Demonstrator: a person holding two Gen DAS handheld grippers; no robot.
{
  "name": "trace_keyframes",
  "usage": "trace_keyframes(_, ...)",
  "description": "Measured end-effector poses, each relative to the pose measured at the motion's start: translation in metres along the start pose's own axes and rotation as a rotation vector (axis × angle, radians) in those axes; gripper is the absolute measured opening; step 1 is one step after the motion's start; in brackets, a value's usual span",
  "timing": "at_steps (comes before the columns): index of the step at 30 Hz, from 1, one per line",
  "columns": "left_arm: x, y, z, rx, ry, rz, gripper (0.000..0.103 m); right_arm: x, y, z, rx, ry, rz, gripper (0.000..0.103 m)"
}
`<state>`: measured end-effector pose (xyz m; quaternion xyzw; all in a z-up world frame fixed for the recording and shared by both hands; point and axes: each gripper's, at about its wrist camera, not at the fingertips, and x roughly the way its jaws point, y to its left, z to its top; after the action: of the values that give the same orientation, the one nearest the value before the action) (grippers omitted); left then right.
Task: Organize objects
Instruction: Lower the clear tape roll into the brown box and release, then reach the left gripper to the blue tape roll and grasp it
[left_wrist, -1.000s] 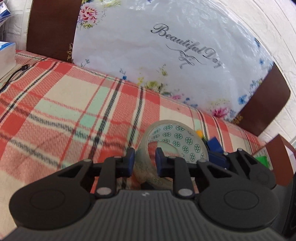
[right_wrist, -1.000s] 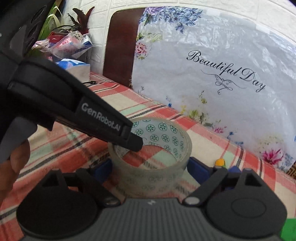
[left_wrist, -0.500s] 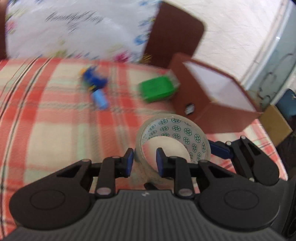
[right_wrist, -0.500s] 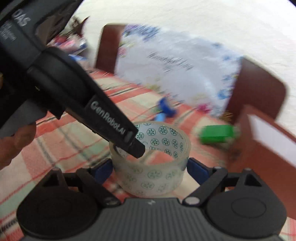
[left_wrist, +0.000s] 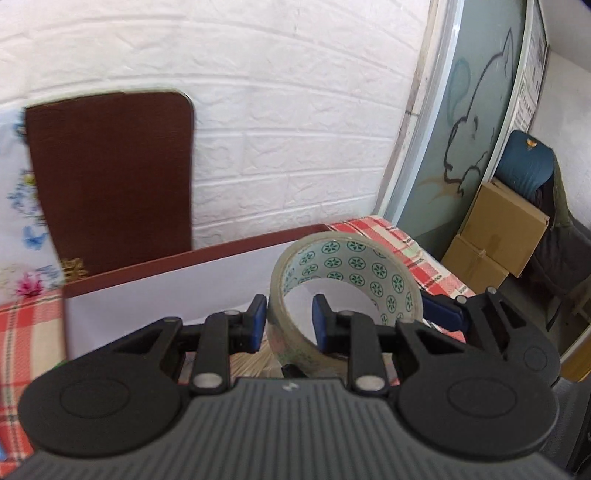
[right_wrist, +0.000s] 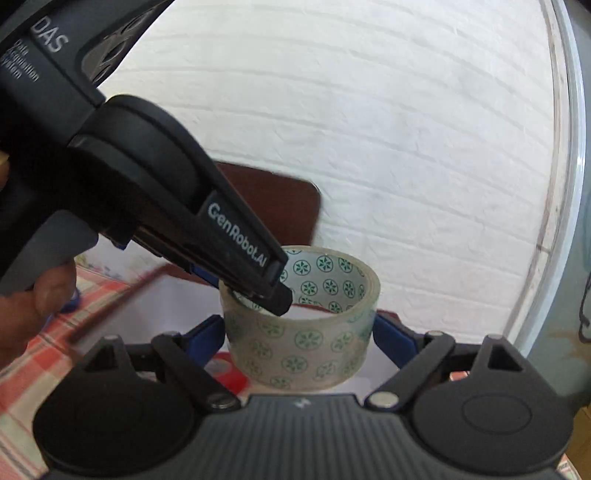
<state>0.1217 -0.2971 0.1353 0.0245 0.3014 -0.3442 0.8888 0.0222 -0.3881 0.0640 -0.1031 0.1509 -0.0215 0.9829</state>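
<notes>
1. Swinging over from the open tablecloth, both views have traded the floral bag and the small blue and green bits of a second ago for the white brick wall (left_wrist: 295, 155) and the brown box (left_wrist: 207, 254) right ahead. So the carry looks mostly done, and I'd guess the drop into the box is next.
2. The tape roll (left_wrist: 343, 288) is up in the air, held by both tools at once, right over the box's white inside.
3. The left gripper (left_wrist: 288, 325) is pinched on the roll's wall, one blue pad outside and one poking inside the ring.
4. The right gripper (right_wrist: 299, 339) straddles the whole roll from outside, a blue pad touching each side. Looks clamped on it, though how firmly I can't tell.
5. The hole through the roll points roughly up, tipped a bit toward the left camera; in the right view the open ring faces the ceiling. It's a short fat ring, wider than tall, so no real long axis.
6. Red checked tablecloth (left_wrist: 391, 240) peeks out behind the box.
</notes>
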Motion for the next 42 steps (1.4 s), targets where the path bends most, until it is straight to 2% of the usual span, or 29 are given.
trace_keyframes(4,0.038,-0.003,-0.002,-0.033,0.031,0.019,0.029,0.036,-0.017,-0.013,-0.026,0.046,-0.017,0.092)
trace_keyframes(6,0.044,-0.004,-0.007,-0.029,0.049,0.05,0.029,0.045,-0.014,-0.021,-0.031,0.062,-0.024,0.094)
trace_keyframes(8,0.037,-0.004,-0.012,0.001,0.033,0.054,0.029,0.041,-0.01,-0.026,0.004,0.053,-0.029,0.095)
trace_keyframes(11,0.011,-0.004,-0.017,0.034,-0.005,0.056,0.029,0.023,-0.005,-0.031,0.067,0.018,-0.043,0.095)
trace_keyframes(16,-0.059,0.013,-0.033,-0.023,-0.111,-0.008,0.03,-0.025,0.0,-0.037,0.145,-0.047,-0.05,0.083)
trace_keyframes(17,-0.075,0.02,-0.041,-0.038,-0.126,-0.021,0.03,-0.04,0.005,-0.041,0.164,-0.065,-0.043,0.078)
trace_keyframes(20,-0.124,0.056,-0.071,-0.094,-0.163,-0.003,0.03,-0.068,0.012,-0.045,0.217,-0.124,0.026,0.069)
trace_keyframes(22,-0.148,0.086,-0.094,-0.126,-0.165,0.068,0.03,-0.086,0.028,-0.047,0.232,-0.136,0.126,0.064)
trace_keyframes(25,-0.167,0.136,-0.122,-0.182,-0.083,0.22,0.029,-0.089,0.065,-0.046,0.191,-0.086,0.285,0.052)
trace_keyframes(27,-0.174,0.168,-0.139,-0.249,-0.037,0.256,0.029,-0.081,0.095,-0.04,0.128,-0.032,0.37,0.042)
trace_keyframes(28,-0.178,0.179,-0.146,-0.274,-0.022,0.27,0.029,-0.078,0.111,-0.037,0.093,-0.013,0.4,0.04)
trace_keyframes(31,-0.188,0.2,-0.161,-0.313,-0.028,0.276,0.029,-0.063,0.155,-0.027,0.003,0.032,0.457,0.035)
trace_keyframes(33,-0.188,0.213,-0.163,-0.341,-0.034,0.27,0.029,-0.047,0.179,-0.022,-0.03,0.069,0.457,0.035)
trace_keyframes(37,-0.173,0.242,-0.148,-0.396,-0.054,0.264,0.03,-0.006,0.2,-0.014,0.034,0.159,0.469,0.035)
trace_keyframes(39,-0.161,0.255,-0.135,-0.415,-0.057,0.259,0.047,0.006,0.205,-0.015,0.048,0.182,0.454,0.036)
trace_keyframes(42,-0.134,0.273,-0.114,-0.457,-0.049,0.243,0.061,0.028,0.209,-0.02,0.048,0.206,0.446,0.037)
